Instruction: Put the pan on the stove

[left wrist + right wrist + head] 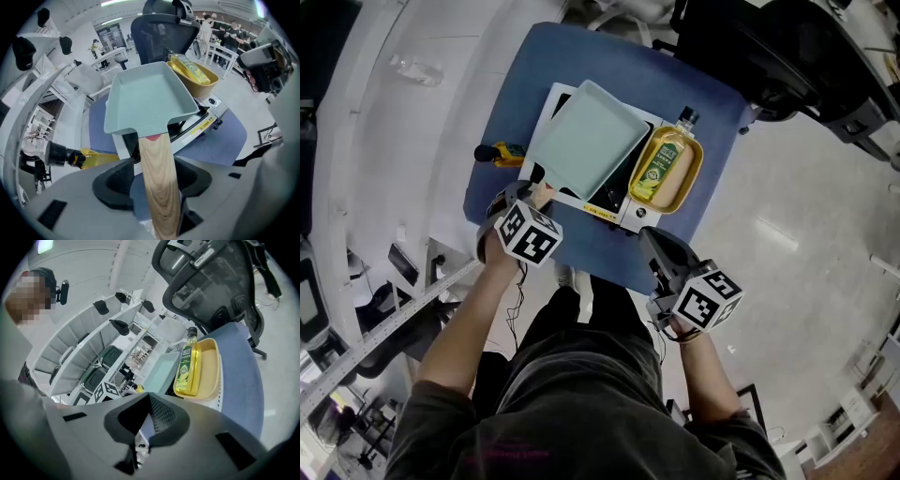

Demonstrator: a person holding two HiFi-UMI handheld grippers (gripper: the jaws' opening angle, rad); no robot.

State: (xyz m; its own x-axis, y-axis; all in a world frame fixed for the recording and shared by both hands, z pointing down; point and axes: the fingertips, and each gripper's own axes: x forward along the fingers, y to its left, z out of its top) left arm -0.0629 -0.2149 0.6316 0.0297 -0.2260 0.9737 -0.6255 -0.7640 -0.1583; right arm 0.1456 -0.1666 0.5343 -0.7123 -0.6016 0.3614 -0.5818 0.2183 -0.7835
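The rigid, likely front-heavy pale green square pan [145, 101] sat on the white portable stove [202, 127], its smooth wooden handle [154, 159], the natural hold, between the left gripper's [154, 183] parted fingers; the right gripper's [149, 414] fingers stood together, empty.

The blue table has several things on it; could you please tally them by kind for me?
Pan: 1
Stove: 1
Oil bottle: 1
Yellow tray: 1
Yellow item with a black end: 1
Total: 5
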